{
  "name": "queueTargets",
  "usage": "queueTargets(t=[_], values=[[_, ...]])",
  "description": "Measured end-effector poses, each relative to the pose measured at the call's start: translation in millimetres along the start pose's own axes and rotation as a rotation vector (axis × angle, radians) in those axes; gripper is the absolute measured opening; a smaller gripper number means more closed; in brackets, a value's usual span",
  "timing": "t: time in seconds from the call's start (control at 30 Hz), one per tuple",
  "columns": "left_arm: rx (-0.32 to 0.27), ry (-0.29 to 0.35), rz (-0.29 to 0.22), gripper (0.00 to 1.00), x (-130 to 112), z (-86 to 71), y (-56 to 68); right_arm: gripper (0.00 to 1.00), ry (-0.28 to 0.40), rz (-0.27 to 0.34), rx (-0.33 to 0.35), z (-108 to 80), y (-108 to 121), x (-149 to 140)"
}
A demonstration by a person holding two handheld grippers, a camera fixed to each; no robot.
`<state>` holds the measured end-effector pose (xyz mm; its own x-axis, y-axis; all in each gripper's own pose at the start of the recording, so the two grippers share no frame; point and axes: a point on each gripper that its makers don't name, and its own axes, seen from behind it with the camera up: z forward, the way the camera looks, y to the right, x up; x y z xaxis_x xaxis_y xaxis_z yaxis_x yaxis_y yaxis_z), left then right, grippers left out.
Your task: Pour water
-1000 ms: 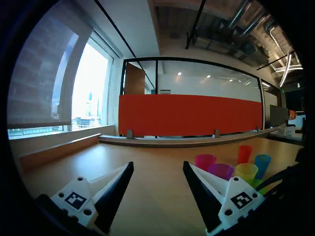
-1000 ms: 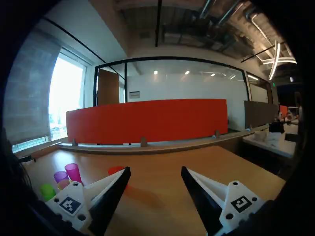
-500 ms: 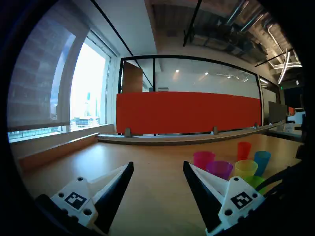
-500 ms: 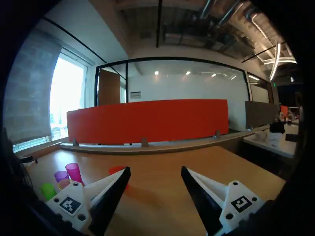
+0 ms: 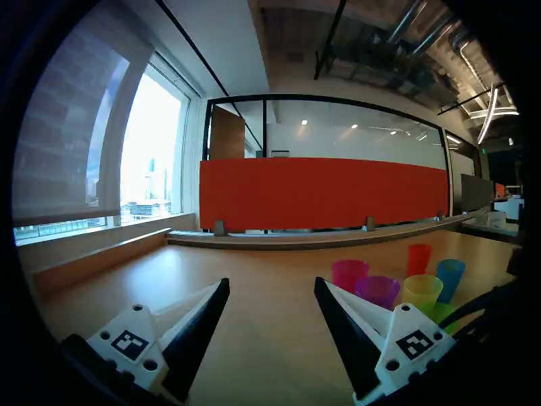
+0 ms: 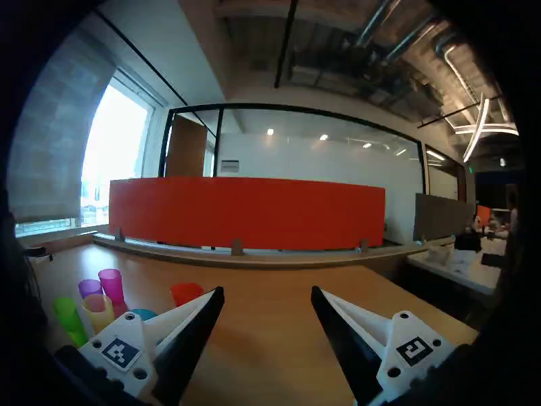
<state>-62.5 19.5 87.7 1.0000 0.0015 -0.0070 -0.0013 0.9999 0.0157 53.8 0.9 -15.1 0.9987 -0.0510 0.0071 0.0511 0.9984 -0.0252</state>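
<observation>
Both spread apart, empty: left tongs (image 5: 270, 281) steady over table (image 5: 270, 352); right tongs (image 6: 267, 289) turned, more cups (image 6: 99, 310) now showing.

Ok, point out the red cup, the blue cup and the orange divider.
red cup (image 5: 419, 260), left gripper view, its side wall.
blue cup (image 5: 450, 279), left gripper view, its side wall.
orange divider (image 5: 324, 193), left gripper view, panel centre.

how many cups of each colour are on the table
pink cup: 1
purple cup: 1
yellow cup: 1
red cup: 1
blue cup: 1
green cup: 1
total: 6 cups
</observation>
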Motion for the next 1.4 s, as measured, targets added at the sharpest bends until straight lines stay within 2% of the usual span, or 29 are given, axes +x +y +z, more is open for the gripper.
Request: queueTargets(t=[0.2, 0.5, 0.67, 1.4], values=[[0.0, 0.0, -0.001, 0.93, 0, 1.3, 0.1, 1.0, 0.025, -0.016, 0.01, 1.0, -6, -11], [0.001, 0.0, 0.0, 0.93, 0, 2.1, 0.4, 1.0, 0.074, 0.047, 0.045, 1.2, -15, -16], [0.0, 0.0, 0.0, 0.93, 1, 2.5, 0.2, 1.0, 0.079, 0.036, 0.05, 3.6, -15, -22], [-0.001, 0.0, 0.0, 0.93, 1, 3.1, 0.7, 1.0, 0.014, 0.061, 0.025, 12.7, -2, -54]])
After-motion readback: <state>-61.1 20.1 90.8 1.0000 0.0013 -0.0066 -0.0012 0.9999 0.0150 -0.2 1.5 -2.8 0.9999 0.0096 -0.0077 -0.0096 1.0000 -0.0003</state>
